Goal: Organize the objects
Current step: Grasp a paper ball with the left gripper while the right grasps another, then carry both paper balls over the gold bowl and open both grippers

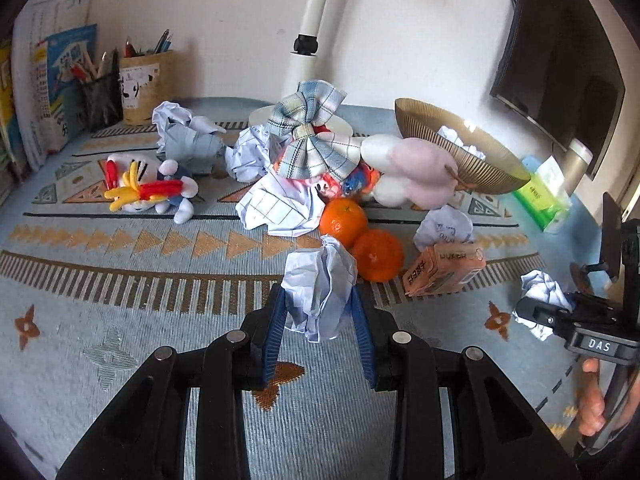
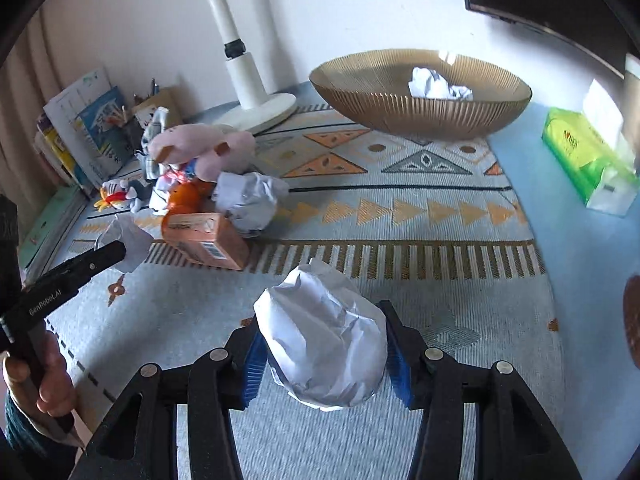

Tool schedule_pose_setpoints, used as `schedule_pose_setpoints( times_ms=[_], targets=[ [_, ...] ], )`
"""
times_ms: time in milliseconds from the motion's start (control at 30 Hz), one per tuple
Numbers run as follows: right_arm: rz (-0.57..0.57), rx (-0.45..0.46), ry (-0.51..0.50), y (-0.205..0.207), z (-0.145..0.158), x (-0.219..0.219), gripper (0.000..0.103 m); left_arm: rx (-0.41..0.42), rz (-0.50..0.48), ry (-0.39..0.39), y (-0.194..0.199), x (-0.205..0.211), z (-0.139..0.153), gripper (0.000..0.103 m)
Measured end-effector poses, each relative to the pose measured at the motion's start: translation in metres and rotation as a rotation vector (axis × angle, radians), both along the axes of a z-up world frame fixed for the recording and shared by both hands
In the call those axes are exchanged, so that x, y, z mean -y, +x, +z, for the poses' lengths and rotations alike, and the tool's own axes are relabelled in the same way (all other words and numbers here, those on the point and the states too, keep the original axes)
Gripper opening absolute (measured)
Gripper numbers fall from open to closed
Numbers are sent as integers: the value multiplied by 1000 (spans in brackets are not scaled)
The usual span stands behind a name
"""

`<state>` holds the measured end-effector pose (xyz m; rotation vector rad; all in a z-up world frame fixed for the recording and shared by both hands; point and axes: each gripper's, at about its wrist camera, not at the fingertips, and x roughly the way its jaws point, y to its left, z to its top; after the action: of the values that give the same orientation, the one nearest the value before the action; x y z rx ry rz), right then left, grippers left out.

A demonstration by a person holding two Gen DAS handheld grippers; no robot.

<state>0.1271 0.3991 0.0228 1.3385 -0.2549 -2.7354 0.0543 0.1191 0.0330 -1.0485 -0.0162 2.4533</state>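
My left gripper (image 1: 319,312) is shut on a crumpled paper ball (image 1: 320,284), held just above the patterned cloth, near two oranges (image 1: 360,240). My right gripper (image 2: 324,352) is shut on another crumpled paper ball (image 2: 324,340), in front of a ribbed gold bowl (image 2: 424,116) that holds crumpled paper (image 2: 436,86). The bowl also shows in the left wrist view (image 1: 460,152). More paper balls lie on the cloth, one by the orange box (image 2: 250,200). The right gripper appears in the left wrist view at the right edge (image 1: 552,316).
An orange box (image 1: 444,268), a pink plush (image 1: 412,172), a plaid bow (image 1: 312,136), a small plush toy (image 1: 148,192) and loose papers crowd the middle. Pen holders (image 1: 136,88) and books stand at back left. A green tissue pack (image 2: 588,160), a lamp base (image 2: 256,112) and a monitor (image 1: 560,60) stand behind.
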Motion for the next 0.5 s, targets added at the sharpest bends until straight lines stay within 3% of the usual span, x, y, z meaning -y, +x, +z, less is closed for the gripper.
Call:
schedule_pose_setpoints(
  times_ms=[67,167,333,400,467,500],
  targets=[
    [14,1,-6,1,-2,-1,67,-3,-7,-1,1,-3,-2,31],
    [14,-1,-13,7,-3,-5,69,4,-19,-12,3,-5,-4,31],
    [22,19,-111,14,-5,-10,69,-1,-25,-21,4,-7,-5,32],
    [34,34,-191,14,-6,-14,69,-1,-24,-24,4,-7,-5,32],
    [24,47,-348,14,-9,-23,69,-3,-26,-24,4,-7,-5,32],
    [6,47,-364,13,-9,-25,69,-4,-27,-24,4,-7,-5,32]
  ],
)
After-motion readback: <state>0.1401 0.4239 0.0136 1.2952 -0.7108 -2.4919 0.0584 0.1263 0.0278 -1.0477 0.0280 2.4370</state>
